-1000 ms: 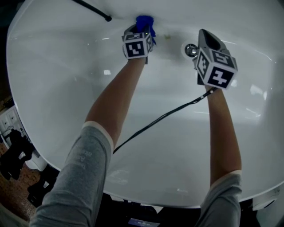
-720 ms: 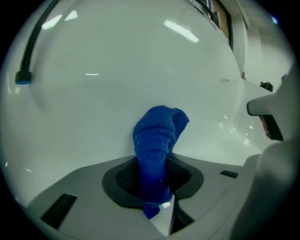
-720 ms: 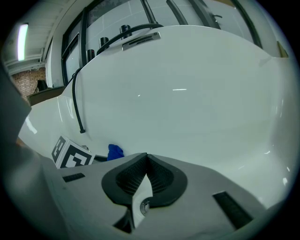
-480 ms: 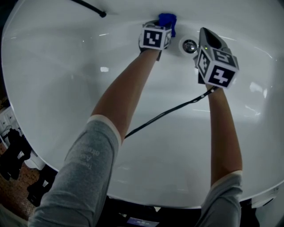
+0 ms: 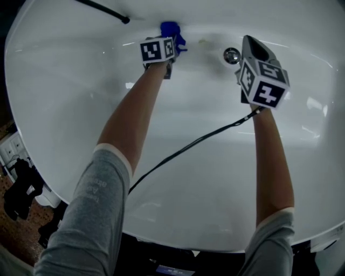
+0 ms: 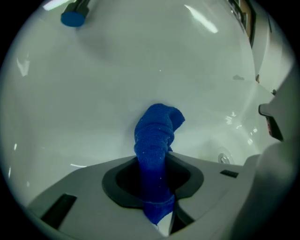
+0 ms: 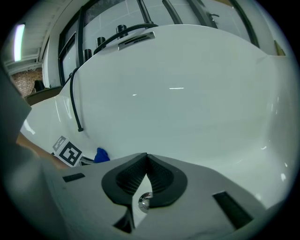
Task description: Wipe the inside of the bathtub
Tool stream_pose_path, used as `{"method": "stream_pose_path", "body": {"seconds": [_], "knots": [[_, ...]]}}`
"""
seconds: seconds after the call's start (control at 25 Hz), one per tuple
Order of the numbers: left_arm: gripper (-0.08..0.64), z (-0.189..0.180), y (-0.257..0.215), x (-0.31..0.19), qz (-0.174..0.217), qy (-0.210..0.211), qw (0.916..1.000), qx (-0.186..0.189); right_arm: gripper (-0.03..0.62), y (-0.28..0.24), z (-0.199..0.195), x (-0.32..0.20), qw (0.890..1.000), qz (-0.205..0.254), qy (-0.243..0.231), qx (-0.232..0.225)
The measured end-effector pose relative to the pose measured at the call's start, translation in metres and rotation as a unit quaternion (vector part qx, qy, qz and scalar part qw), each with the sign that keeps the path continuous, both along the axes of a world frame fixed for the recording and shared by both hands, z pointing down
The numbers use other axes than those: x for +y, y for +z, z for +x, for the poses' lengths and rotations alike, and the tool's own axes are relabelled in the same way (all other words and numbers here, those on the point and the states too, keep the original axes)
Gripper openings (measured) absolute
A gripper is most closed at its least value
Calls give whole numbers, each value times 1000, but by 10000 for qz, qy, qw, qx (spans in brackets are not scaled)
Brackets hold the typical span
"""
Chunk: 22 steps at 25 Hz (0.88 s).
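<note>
The white bathtub (image 5: 81, 108) fills the head view. My left gripper (image 5: 170, 41) is shut on a blue cloth (image 5: 172, 29) and presses it against the tub's far wall, left of the chrome drain (image 5: 232, 55). In the left gripper view the cloth (image 6: 157, 138) stands rolled between the jaws of that gripper (image 6: 154, 159), its tip on the white surface. My right gripper (image 5: 249, 44) hovers just right of the drain, shut with nothing in it. In the right gripper view the ribbed pads of the right gripper (image 7: 146, 159) meet, and the drain (image 7: 144, 201) shows below them.
A black hose (image 5: 102, 9) hangs into the tub at the upper left; its end (image 6: 72, 18) shows in the left gripper view. A black cable (image 5: 188, 146) runs from the right gripper across the tub floor. Dark gear (image 5: 19, 191) lies outside the rim at lower left.
The left gripper swept the cloth right toward the drain, then back left along the far wall, ending left of where it began. The right gripper stayed still.
</note>
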<state>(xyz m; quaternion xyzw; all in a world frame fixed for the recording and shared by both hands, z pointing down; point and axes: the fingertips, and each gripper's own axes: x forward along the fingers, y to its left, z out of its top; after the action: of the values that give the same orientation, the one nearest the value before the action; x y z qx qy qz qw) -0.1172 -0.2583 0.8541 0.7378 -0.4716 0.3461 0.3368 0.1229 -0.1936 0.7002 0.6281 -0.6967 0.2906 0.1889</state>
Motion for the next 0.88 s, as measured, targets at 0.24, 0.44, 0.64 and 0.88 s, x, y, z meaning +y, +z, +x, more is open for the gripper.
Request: {"method": "stream_pose_path", "body": {"seconds": [0.24, 0.44, 0.64, 0.88], "knots": [[121, 84, 2, 28, -107, 324, 9982, 490, 9, 5, 2, 6, 10000, -14, 28, -42], [121, 159, 8, 57, -366, 695, 9943, 726, 9, 8, 14, 15, 9999, -101, 40, 68], [121, 126, 15, 64, -560, 671, 9953, 411, 9, 5, 14, 17, 9998, -126, 35, 124], [121, 28, 3, 39, 30, 67, 9998, 183, 9, -3, 12, 11, 9999, -24, 112, 46]]}}
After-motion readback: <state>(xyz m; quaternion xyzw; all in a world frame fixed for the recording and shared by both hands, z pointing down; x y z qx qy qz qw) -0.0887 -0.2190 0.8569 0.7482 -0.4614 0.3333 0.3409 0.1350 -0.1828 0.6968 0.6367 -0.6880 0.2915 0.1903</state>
